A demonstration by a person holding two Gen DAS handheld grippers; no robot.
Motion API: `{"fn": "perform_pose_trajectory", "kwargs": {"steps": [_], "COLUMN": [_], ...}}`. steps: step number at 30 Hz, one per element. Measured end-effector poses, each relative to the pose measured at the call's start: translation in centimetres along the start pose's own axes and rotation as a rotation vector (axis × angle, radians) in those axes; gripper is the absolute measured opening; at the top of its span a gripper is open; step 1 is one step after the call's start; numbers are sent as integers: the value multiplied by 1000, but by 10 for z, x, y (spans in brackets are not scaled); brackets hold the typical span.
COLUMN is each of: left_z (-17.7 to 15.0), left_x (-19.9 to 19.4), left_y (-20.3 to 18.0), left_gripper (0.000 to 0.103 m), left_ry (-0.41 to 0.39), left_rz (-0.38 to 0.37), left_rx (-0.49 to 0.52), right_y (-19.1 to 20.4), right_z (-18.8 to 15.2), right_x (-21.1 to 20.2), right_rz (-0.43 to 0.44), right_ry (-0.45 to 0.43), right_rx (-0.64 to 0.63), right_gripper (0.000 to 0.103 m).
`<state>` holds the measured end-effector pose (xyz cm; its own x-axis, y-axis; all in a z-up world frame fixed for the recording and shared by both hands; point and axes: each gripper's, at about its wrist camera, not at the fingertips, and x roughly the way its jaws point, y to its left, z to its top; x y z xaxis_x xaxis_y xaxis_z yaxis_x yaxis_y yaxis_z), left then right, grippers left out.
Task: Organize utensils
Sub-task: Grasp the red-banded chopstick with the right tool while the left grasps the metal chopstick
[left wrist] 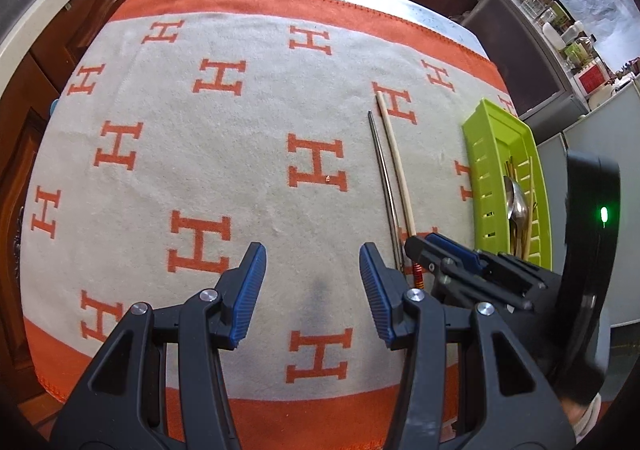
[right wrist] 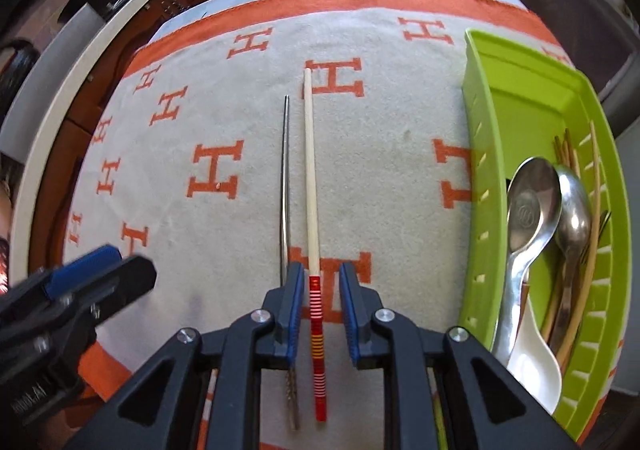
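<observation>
chopstick, pale wood with red-and-yellow banded end, flat on blanket beside metal chopstick; banded end between narrowly parted right gripper pads, untouched; left gripper half open, empty; green tray alongside.

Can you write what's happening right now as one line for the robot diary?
left hand-held gripper: open, empty | right hand-held gripper: open around wooden chopstick | metal chopstick: beside it on blanket | green tray: spoons, chopsticks inside
</observation>
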<state>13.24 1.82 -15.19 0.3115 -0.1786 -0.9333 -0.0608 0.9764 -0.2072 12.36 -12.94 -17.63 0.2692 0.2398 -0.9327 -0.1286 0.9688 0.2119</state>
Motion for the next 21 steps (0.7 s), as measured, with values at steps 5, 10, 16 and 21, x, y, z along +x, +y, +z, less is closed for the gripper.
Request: {"fn": "perform_pose_trajectory", "kwargs": {"steps": [5,10,16,21], "left_z": [7,8,0,-12], "left_x": [12,22,36,53], "left_y": [-9,-23,-53,-78], "left_gripper": [46,45,45,45], "left_ry": [6,10,-2,-16], "left_rz": [11,28,60,138], "left_rx": [-14,-14,26,67], "right_y": [-3,-44,-94,-129], "right_z": [-13,-25,-45,-60], "right_x": [-6,-39,-85,-110], "right_rz": [-13,204,314,266], "right_ry": [-57,-121,-220,-301], "right_rx": [-33,160,302,369], "right_gripper": [5,5,5,5]}}
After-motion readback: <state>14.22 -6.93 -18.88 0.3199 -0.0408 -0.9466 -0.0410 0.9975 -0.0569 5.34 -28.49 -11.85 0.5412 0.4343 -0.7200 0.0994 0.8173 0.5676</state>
